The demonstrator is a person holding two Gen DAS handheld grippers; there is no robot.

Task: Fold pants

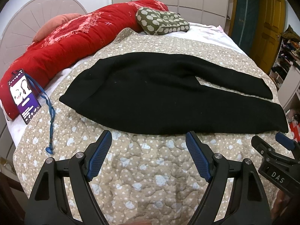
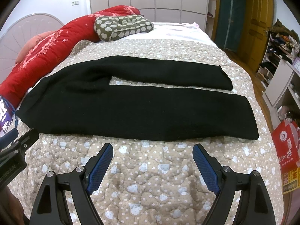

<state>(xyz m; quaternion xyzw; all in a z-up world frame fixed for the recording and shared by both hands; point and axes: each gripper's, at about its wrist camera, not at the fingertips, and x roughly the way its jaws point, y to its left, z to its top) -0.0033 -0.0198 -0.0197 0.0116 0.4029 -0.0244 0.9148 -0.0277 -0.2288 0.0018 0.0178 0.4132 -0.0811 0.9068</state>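
Black pants (image 1: 153,93) lie flat across a beige quilted bedspread (image 1: 146,168), waist to the left, both legs stretched to the right with a narrow gap between them. They also show in the right wrist view (image 2: 131,108). My left gripper (image 1: 149,136) is open and empty, just short of the pants' near edge. My right gripper (image 2: 152,149) is open and empty, also just short of the near leg. The right gripper's body shows at the right edge of the left wrist view (image 1: 277,159).
A red quilt (image 1: 56,45) and a green patterned cushion (image 1: 163,21) lie at the far left and back of the bed. A phone (image 1: 23,95) with a blue lanyard (image 1: 49,112) rests at the left. Shelves (image 2: 281,65) and a red bag (image 2: 286,146) stand right of the bed.
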